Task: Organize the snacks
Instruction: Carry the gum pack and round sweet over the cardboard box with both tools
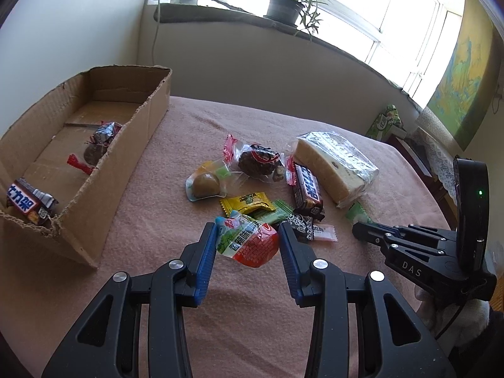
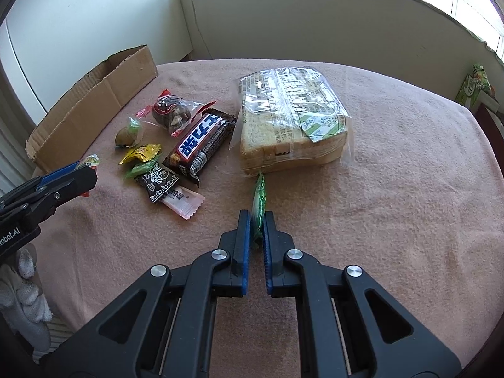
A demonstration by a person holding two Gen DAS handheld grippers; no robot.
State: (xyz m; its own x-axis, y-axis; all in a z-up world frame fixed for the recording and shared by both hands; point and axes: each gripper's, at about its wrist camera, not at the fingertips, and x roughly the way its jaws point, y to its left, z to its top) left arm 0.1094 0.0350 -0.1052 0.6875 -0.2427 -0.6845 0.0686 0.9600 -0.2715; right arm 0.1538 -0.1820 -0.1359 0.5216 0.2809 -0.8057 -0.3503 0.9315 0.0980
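My left gripper (image 1: pixel 247 236) is closed around a red, green and white snack packet (image 1: pixel 247 244), its blue pads (image 1: pixel 206 252) pressing both sides, above the pink cloth. My right gripper (image 2: pixel 256 220) is shut on a thin green packet (image 2: pixel 259 200) held edge-on in front of the bagged sliced bread (image 2: pixel 293 119). A cardboard box (image 1: pixel 132 132) at the left holds a Snickers bar (image 1: pixel 30 206) and a wrapped brown snack (image 1: pixel 99 146). Loose snacks lie mid-table: a Snickers bar (image 2: pixel 201 143), a wrapped brown cake (image 2: pixel 171 111), several small candies (image 2: pixel 143 152).
The table is covered in pink cloth (image 2: pixel 393 189). A wall and a windowsill with a potted plant (image 1: pixel 285 4) stand behind it. A green box (image 1: pixel 389 121) sits past the far right edge. The right gripper body (image 1: pixel 425 245) shows at the right of the left wrist view.
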